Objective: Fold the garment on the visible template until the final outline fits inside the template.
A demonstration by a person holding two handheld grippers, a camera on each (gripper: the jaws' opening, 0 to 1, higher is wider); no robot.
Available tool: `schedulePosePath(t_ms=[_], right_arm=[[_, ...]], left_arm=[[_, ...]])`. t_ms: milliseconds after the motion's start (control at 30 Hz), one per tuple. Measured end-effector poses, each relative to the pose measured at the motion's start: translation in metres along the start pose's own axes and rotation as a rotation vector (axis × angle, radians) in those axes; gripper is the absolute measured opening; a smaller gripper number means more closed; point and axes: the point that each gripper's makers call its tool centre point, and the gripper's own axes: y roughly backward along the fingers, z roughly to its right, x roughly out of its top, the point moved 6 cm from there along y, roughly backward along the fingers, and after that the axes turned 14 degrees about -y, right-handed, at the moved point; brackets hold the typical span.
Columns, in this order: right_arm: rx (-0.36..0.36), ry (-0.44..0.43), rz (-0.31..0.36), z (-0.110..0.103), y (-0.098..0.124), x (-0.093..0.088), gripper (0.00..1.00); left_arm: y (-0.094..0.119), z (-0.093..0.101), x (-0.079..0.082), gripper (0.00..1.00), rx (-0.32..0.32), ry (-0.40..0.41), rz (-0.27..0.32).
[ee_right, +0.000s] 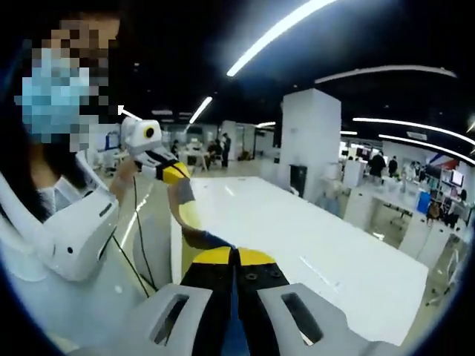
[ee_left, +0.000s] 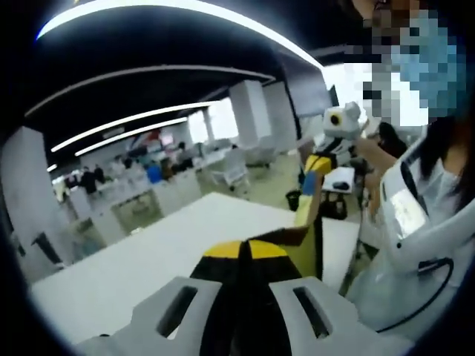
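Observation:
A yellow, blue and grey garment [ee_left: 306, 211] is held up in the air, stretched between my two grippers above the white table [ee_left: 171, 252]. In the left gripper view my left gripper [ee_left: 245, 251] has its yellow-tipped jaws shut on one end of the cloth. The other end runs up to my right gripper [ee_left: 320, 162], which pinches it at upper right. In the right gripper view my right gripper [ee_right: 234, 256] is shut with blue cloth between its jaws. From there the garment [ee_right: 184, 204] rises to my left gripper [ee_right: 172, 172]. The table [ee_right: 319, 237] lies bare below.
The person in white clothing [ee_left: 415, 222] stands at the table's edge, close behind both grippers, also in the right gripper view [ee_right: 67, 222]. A black cable [ee_right: 137, 237] hangs by the person. A white pillar [ee_right: 310, 141], desks and distant people fill the room behind.

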Motion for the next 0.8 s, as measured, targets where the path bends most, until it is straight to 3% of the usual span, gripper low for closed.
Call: schedulePosePath(t_ms=[200, 233, 367, 500, 800], right_arm=[[-0.008, -0.046, 0.012, -0.002, 0.003, 0.001, 0.01], [-0.012, -0.053, 0.012, 0.036, -0.016, -0.022, 0.01], [-0.023, -0.070, 0.012, 0.040, -0.018, -0.025, 0.01], [-0.026, -0.078, 0.006, 0.059, -0.022, -0.032, 0.01], [-0.039, -0.100, -0.006, 0.069, -0.032, -0.046, 0.01]], left_arm=[[-0.008, -0.006, -0.014, 0.00, 0.011, 0.031, -0.025], [-0.010, -0.006, -0.015, 0.00, 0.008, 0.037, -0.023], [-0.017, -0.009, -0.022, 0.00, 0.018, 0.042, -0.040], [-0.021, -0.014, -0.028, 0.00, 0.018, 0.056, -0.049], [-0.030, -0.020, -0.040, 0.00, 0.044, 0.056, -0.095]])
